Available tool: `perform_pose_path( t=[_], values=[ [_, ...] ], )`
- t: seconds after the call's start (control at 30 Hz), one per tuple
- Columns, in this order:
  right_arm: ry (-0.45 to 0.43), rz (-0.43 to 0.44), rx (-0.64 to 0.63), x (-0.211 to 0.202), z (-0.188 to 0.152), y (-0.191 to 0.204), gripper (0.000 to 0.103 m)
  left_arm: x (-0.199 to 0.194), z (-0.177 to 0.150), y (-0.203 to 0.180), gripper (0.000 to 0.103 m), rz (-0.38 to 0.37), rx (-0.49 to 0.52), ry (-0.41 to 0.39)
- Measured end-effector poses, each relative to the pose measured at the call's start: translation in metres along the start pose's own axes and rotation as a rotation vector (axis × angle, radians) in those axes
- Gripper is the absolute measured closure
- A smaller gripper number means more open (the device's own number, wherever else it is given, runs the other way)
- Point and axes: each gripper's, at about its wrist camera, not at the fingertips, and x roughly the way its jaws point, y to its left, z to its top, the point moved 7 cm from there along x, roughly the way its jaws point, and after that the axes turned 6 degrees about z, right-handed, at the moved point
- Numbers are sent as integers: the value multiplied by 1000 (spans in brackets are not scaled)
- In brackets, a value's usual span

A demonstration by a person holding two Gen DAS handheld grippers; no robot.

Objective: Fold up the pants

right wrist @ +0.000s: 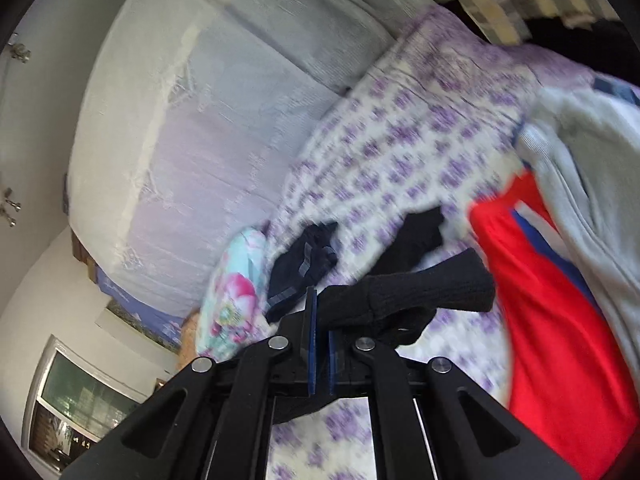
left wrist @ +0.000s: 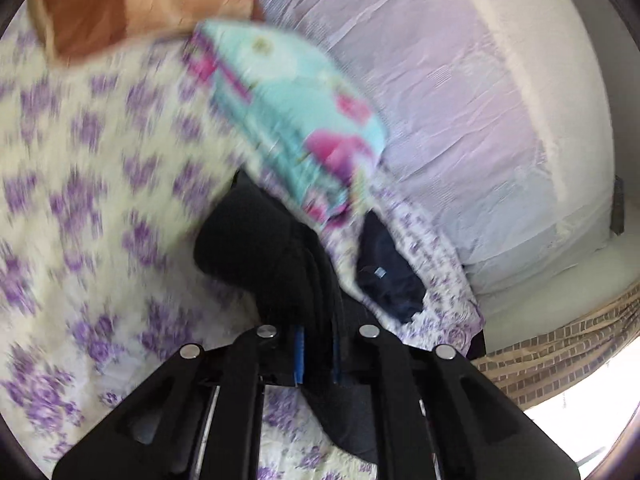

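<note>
Black knit pants [left wrist: 256,248] hang bunched from my left gripper [left wrist: 318,344], which is shut on the fabric above the floral bedsheet [left wrist: 80,200]. My right gripper [right wrist: 322,344] is shut on another part of the same black pants [right wrist: 420,288], which drape to the right over the sheet [right wrist: 400,140]. Both views are blurred by motion. The fingertips are hidden in the cloth.
A turquoise floral pillow [left wrist: 296,116] lies by the wall-side curtain [left wrist: 440,100]. A dark navy garment [left wrist: 388,276] lies beside it, also in the right wrist view [right wrist: 304,268]. Red clothing [right wrist: 552,300] and a grey garment [right wrist: 592,168] lie at the right. An orange pillow [left wrist: 88,8] sits far left.
</note>
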Motion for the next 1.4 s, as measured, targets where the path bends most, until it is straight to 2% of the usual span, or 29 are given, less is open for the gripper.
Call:
perform_pose_path(
  t=[0.07, 0.13, 0.23, 0.4, 0.5, 0.57, 0.63, 0.73, 0.77, 0.8, 0.83, 0.87, 0.9, 0.97, 1.03, 1.07, 1.1, 1.17, 1.2, 1.23, 1.3, 1.4],
  values=[
    [1, 2, -16, -2, 0, 2, 99, -19, 5, -11, 95, -3, 36, -15],
    [38, -27, -10, -4, -16, -14, 99, -28, -5, -5, 95, 31, 72, -1],
    [115, -102, 39, -11, -59, -62, 99, -23, -43, 39, 95, 102, 89, 71],
    [192, -172, 212, -31, -128, -147, 100, 10, -120, 144, 94, 174, -35, 229],
    [197, -164, 228, -34, -139, -152, 100, 14, -130, 166, 95, 81, -141, 235],
    [192, -167, 184, -33, -132, -140, 99, 7, -123, 160, 95, 75, -132, 210],
    [191, -161, 130, -35, -127, -125, 99, -6, -114, 142, 95, 87, -62, 170],
    [221, -217, 109, -38, -127, -131, 98, -16, -108, 130, 91, 97, -8, 158],
    [258, -251, 118, -38, -133, -140, 97, -16, -109, 133, 84, 121, -5, 164],
    [305, -272, 130, -38, -141, -149, 96, -12, -112, 142, 63, 177, -6, 179],
    [335, -280, 153, -40, -150, -157, 95, -11, -115, 150, 51, 230, -10, 179],
    [335, -284, 170, -45, -154, -160, 88, -13, -117, 159, 40, 269, -15, 172],
    [319, -280, 171, -51, -156, -161, 81, -16, -120, 164, 40, 249, -19, 167],
    [294, -279, 172, -65, -154, -159, 78, -27, -121, 170, 40, 202, -34, 156],
    [233, -307, 160, -83, -146, -154, 68, -43, -120, 177, 39, 221, -52, 110],
    [190, -330, 137, -91, -139, -149, 60, -48, -118, 177, 38, 238, -46, 92],
    [148, -351, 100, -98, -132, -141, 56, -53, -117, 173, 37, 257, -24, 72],
    [112, -318, 50, -96, -124, -125, 51, -56, -115, 161, 36, 266, 18, 55],
    [108, -279, 47, -92, -121, -116, 45, -53, -116, 148, 35, 252, 50, 56],
    [114, -237, 53, -82, -119, -108, 43, -47, -119, 135, 34, 231, 83, 62],
    [139, -200, 48, -59, -117, -101, 42, -35, -129, 104, 27, 194, 163, 83],
    [199, -154, 72, -22, -119, -102, 42, -8, -148, 70, 24, 202, 281, 104]
  ],
)
